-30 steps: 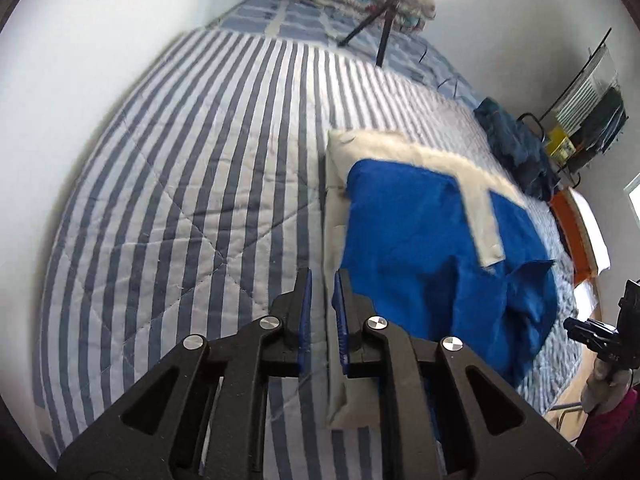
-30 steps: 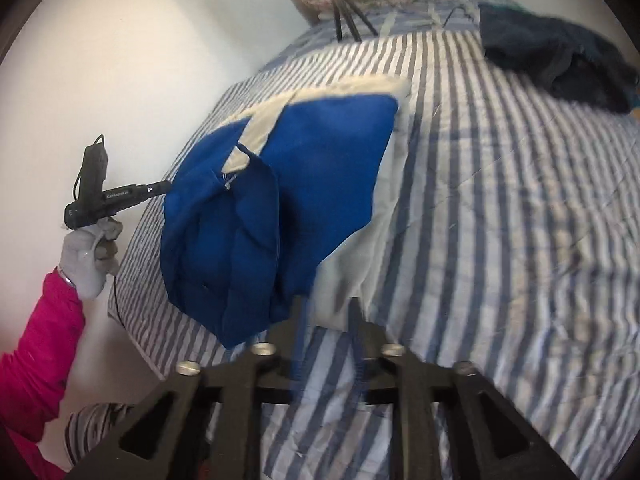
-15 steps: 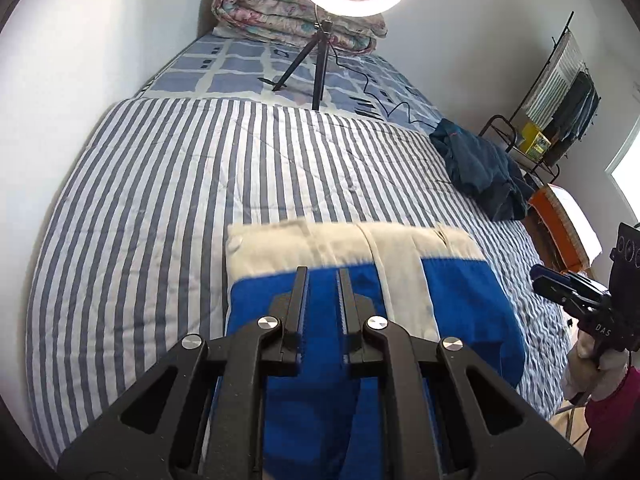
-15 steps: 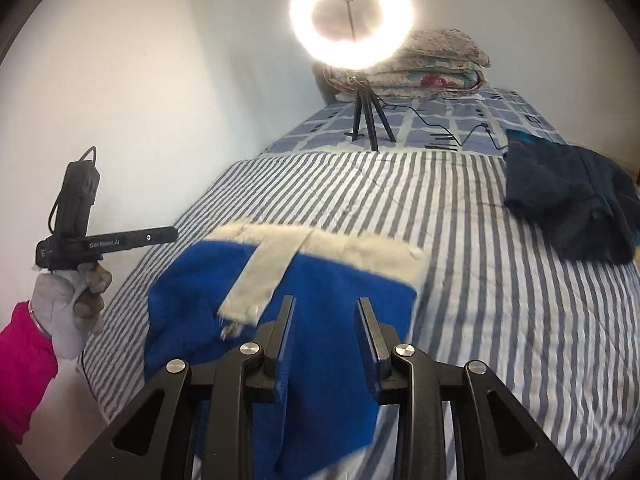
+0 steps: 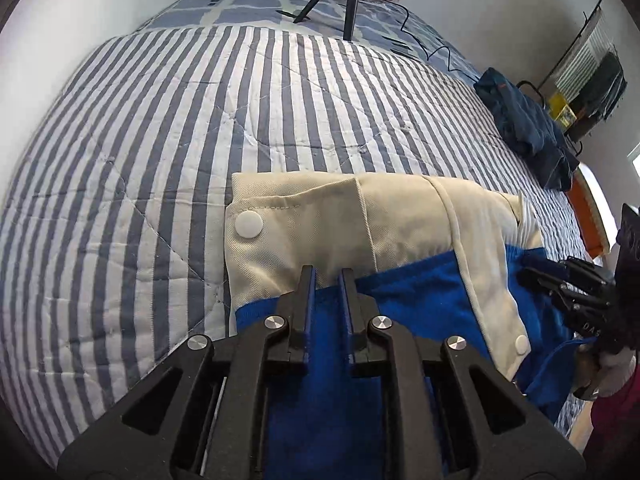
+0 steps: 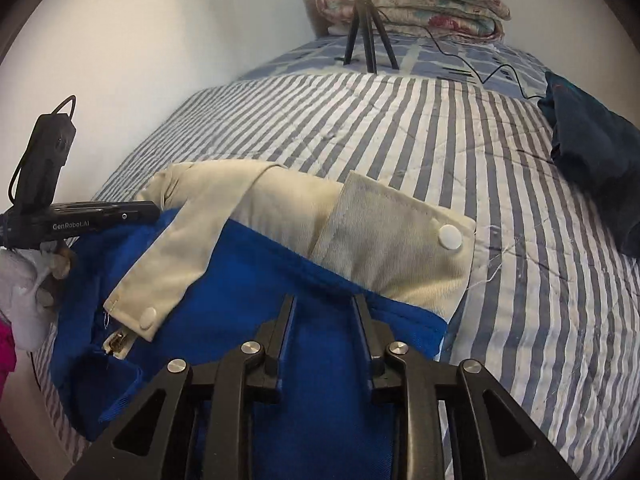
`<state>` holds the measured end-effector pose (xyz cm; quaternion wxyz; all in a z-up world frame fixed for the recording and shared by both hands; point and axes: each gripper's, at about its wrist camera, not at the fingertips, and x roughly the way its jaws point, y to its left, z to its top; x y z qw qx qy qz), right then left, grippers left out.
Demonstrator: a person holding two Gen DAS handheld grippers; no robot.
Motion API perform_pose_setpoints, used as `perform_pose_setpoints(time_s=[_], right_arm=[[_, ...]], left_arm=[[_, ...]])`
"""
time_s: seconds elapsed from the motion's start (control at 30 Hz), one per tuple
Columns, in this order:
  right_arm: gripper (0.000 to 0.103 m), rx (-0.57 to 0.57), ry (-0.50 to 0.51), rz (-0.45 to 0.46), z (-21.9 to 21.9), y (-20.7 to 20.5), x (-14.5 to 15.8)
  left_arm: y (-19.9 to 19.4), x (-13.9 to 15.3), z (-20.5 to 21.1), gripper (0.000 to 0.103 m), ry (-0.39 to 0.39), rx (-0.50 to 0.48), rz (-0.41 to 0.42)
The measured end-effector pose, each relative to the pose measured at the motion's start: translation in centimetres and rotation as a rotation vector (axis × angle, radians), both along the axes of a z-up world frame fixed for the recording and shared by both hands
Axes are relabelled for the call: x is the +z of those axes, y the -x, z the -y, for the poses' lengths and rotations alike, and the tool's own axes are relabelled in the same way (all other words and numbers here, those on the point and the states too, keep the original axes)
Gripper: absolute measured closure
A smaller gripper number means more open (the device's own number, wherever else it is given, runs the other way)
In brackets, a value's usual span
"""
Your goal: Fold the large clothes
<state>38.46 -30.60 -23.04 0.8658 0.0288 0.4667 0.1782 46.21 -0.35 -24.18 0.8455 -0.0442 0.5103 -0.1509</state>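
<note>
One bed (image 5: pixel 168 128), under a blue-and-white striped quilt, stretches away ahead of both hand-held grippers, and on it lies the single garment being folded, a blue and cream jacket (image 5: pixel 420 296) with white snap buttons, of which I count two. It sits directly beneath and just ahead of the fingertips, its cream band on the far side. The left hand-held gripper (image 5: pixel 327 280) has its jaws narrow but parting a little, blue cloth showing in the gap; whether the pads pinch it I cannot tell. The right hand-held gripper (image 6: pixel 325 308) stands wider with its jaws drawing together, blue fabric lying under them but, as far as I can see, not yet clamped. To my eye this is the step of laying a fold of the blue body down toward the cream band; next the cloth wants letting go flat and a new grasp taken at the bunched edge to the outside of the left one. One dark navy garment (image 6: pixel 596 168) lies well off to the right, one tripod (image 6: pixel 366 28) stands far ahead, before one folded floral quilt (image 6: pixel 420 4).
</note>
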Motion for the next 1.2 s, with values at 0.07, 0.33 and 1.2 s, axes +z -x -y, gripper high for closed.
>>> perform_pose_setpoints(time_s=[0.07,0.33,1.2], right_arm=[[0.078,-0.016,-0.025,0.004,0.9,0.8,1.3],[0.077,0.036,-0.067,0.050,3.7,9.5,3.9],[0.018,-0.123,-0.287,-0.050,10.6,11.8,0.9]], left_arm=[[0.9,1.5,-0.1,0.089,-0.037,-0.006,0.035],[9.1,3.7,-2.7,0.089,0.039,-0.035,0.100],[10.0,-0.8,-13.9,0.022,0.645,0.181,-0.121]])
